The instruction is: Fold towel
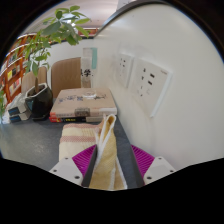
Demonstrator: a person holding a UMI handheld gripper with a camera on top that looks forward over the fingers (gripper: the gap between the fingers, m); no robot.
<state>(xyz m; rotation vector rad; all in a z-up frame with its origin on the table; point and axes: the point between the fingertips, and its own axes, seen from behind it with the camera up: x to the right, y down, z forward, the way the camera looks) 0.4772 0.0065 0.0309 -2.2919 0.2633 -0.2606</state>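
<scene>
My gripper is shut on a fold of the towel, a cream and grey cloth that rises in a peak between the two magenta pads. The rest of the towel, striped pink and cream, lies on the white table just ahead of the fingers. The part of the cloth below the pads is hidden.
A white wall with power sockets runs along the right. A stack of books lies beyond the towel. A potted plant and a wooden chair back stand further off, with shelves behind.
</scene>
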